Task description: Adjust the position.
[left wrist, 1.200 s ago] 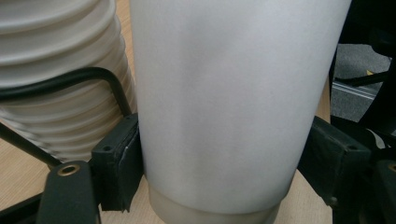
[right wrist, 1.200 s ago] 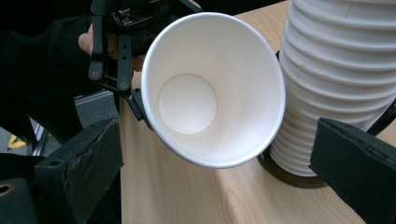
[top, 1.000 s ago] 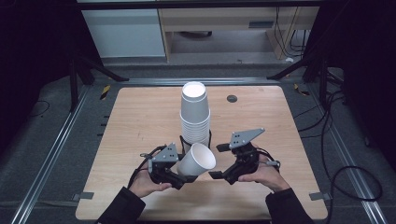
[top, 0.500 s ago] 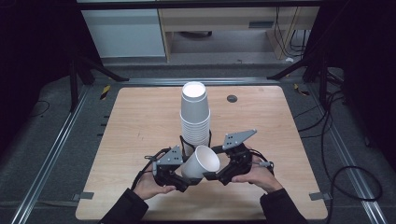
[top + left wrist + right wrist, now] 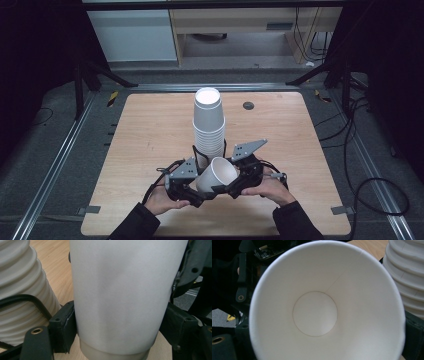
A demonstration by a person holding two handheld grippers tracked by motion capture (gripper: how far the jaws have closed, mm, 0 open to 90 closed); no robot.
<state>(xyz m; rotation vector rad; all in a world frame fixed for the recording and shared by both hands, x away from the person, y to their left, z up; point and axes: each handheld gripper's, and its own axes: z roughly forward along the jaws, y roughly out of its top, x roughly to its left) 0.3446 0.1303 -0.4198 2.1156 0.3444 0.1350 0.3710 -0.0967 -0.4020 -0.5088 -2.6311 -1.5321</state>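
Observation:
A single white paper cup (image 5: 216, 175) is tilted above the table's near middle, its mouth facing up and to the right. My left gripper (image 5: 192, 189) is shut on the cup's lower wall (image 5: 120, 302), one black pad (image 5: 63, 330) on each side. My right gripper (image 5: 234, 188) faces straight into the cup's mouth (image 5: 315, 313). Its jaws stand spread wide beside the rim, and I cannot tell whether they touch it. Just behind stands a tall upside-down stack of white cups (image 5: 209, 125), with its ribbed rims (image 5: 20, 290) close beside the held cup.
The wooden table (image 5: 150, 130) has a small dark round spot (image 5: 248, 105) at the back right. Metal rails (image 5: 75, 135) run along both sides, with cables (image 5: 370, 185) on the floor to the right. Both hands rest near the front edge.
Both grippers have drawn closer together around the tilted cup. The right one has come up to the cup's mouth. The cup stack has not moved.

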